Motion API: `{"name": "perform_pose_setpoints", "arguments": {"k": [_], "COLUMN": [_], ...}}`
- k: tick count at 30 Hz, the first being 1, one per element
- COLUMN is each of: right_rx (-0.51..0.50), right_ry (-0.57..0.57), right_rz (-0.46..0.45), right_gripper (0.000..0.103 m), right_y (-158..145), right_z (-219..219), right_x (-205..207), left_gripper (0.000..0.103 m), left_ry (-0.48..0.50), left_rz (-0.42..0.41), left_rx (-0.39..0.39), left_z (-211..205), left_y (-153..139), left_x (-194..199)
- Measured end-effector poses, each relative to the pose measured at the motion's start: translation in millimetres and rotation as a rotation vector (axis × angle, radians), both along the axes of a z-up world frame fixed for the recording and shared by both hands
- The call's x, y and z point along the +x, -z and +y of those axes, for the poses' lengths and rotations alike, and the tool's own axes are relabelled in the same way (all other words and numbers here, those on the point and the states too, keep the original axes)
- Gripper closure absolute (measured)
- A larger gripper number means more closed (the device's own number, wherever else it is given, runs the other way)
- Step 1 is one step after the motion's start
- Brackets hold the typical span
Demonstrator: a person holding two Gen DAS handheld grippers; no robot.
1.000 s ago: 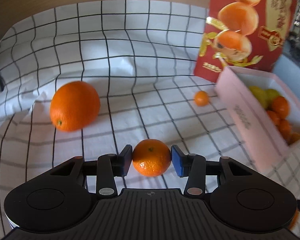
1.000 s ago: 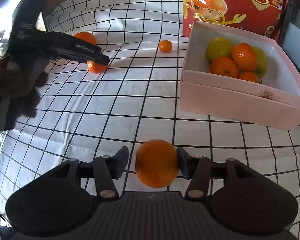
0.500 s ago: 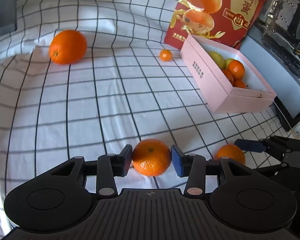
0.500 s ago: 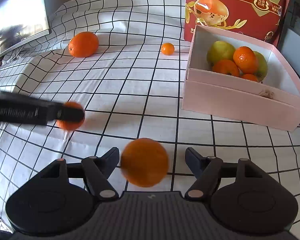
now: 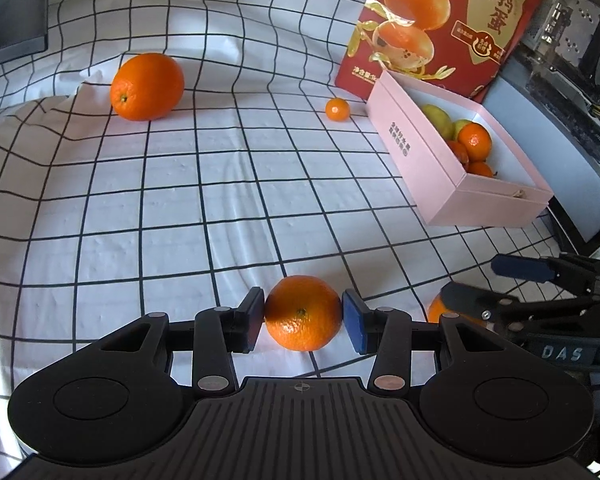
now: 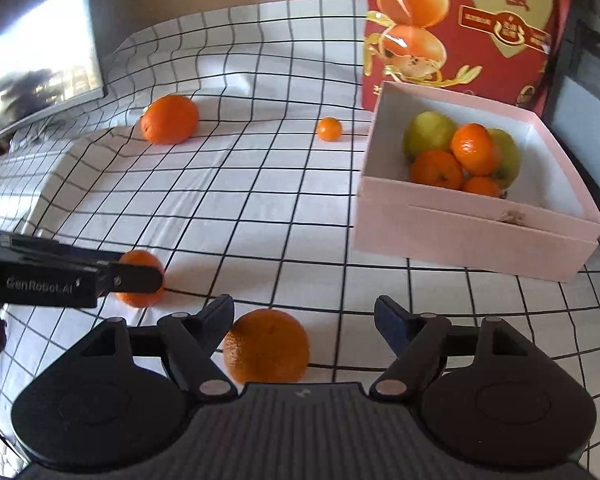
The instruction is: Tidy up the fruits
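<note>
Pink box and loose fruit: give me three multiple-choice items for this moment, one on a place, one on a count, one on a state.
1. Where does the tiny orange lie?
A. On the cloth left of the pink box
B. Inside the box
C. Between the right gripper's jaws

2. How many yellow-green fruits show in the box?
A. None
B. Two
C. Five

3. How does the left gripper stand?
A. Open and empty
B. Shut on a mandarin
C. Shut on the big orange

Answers: 1 A, it sits on the checked cloth short of the box wall. 2 B, two pale fruits behind the orange ones. 3 B, both pads press the mandarin's sides.
</note>
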State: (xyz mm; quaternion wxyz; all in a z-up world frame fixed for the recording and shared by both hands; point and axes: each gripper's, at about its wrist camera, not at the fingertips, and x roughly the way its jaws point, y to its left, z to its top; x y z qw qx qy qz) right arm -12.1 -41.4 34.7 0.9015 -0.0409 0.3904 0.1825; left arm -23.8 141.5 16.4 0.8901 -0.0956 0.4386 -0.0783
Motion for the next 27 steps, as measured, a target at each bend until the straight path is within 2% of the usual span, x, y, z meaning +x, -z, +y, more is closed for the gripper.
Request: {"name": "perform_pose_setpoints", "arguments": {"k": [13, 19, 27], "right_rx": [0.011, 0.009, -0.058], "right_ry": [0.018, -0.040, -0.100], "right_rz": [-0.011, 0.020, 0.066], "right_gripper": [0.021, 0.021, 0.021], "right_y": [-5.6, 1.9, 15.8], "right_z": [-14.0, -0.3, 19.8], "right_x": [-13.4, -19.7, -24.9], "left_gripper": [0.055, 0.055, 0.055], "left_ry": [0.008, 0.013, 0.023], "left_rz": [0.004, 0.004, 0.003], "left_rx": [0.020, 0.037, 0.050], "left_z": [-0.7, -3.5, -5.4], "left_y": [-0.2, -0.7, -1.2], "left_x": [-0.3, 0.5, -0.5]}}
